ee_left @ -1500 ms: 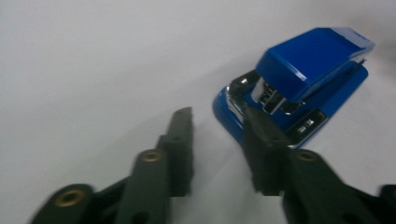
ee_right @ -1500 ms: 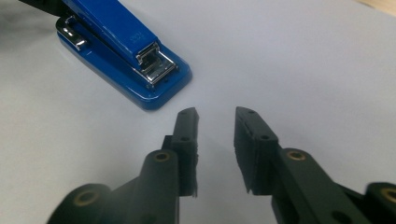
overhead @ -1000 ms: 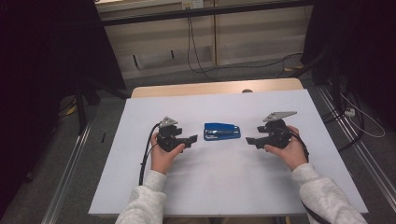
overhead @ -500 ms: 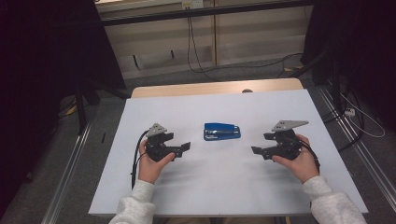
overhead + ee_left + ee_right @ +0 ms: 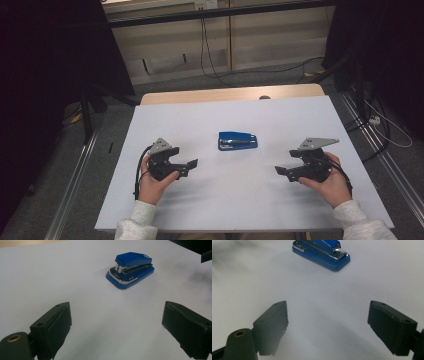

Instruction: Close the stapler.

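A blue stapler [image 5: 238, 141] lies flat on the white table top [image 5: 230, 195], near its middle. My left gripper [image 5: 191, 165] is held to the stapler's left and nearer the person, pointing right. My right gripper [image 5: 280, 171] is held to its right, pointing left. Both are apart from the stapler. In the left gripper view the stapler [image 5: 130, 270] lies ahead beyond the wide-apart jaws. In the right gripper view the stapler [image 5: 322, 253] sits at the top, ahead of spread jaws. Both grippers' jaws have just been opening, with nothing between them.
A wooden strip [image 5: 230, 94] runs along the table's far edge. Cables [image 5: 215, 65] lie on the floor beyond it. Metal rails [image 5: 75, 175] flank the table on both sides. The other gripper's jaw tip [image 5: 206, 256] shows at the left gripper view's upper right.
Both hands have drawn outward and toward the person, away from the stapler. The jaws of both grippers stand wider apart. The stapler has not moved.
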`<state>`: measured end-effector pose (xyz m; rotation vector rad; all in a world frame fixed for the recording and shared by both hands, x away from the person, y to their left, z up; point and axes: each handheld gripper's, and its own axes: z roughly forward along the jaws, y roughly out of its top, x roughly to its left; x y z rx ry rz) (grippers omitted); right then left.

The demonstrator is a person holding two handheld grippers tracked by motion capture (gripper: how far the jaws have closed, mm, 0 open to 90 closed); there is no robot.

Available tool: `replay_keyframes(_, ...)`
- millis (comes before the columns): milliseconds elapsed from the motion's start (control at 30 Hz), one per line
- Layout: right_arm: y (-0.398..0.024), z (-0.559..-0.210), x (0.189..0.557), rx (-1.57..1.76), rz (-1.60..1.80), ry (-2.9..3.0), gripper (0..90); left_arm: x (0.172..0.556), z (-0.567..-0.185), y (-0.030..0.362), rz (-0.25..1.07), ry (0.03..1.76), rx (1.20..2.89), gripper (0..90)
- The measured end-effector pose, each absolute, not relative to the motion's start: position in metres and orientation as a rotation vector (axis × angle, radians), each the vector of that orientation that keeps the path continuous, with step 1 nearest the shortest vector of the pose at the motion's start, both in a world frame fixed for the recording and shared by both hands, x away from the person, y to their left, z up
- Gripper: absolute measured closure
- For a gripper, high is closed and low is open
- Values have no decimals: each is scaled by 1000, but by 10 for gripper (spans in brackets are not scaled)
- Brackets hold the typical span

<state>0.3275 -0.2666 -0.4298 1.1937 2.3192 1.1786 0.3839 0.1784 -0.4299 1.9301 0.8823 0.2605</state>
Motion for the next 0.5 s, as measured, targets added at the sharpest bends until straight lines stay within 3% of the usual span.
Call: replay_keyframes(500, -279, -426, 304, 1201, 1186, 2296, 147, 366, -427, 198, 256, 875, 1917, 80)
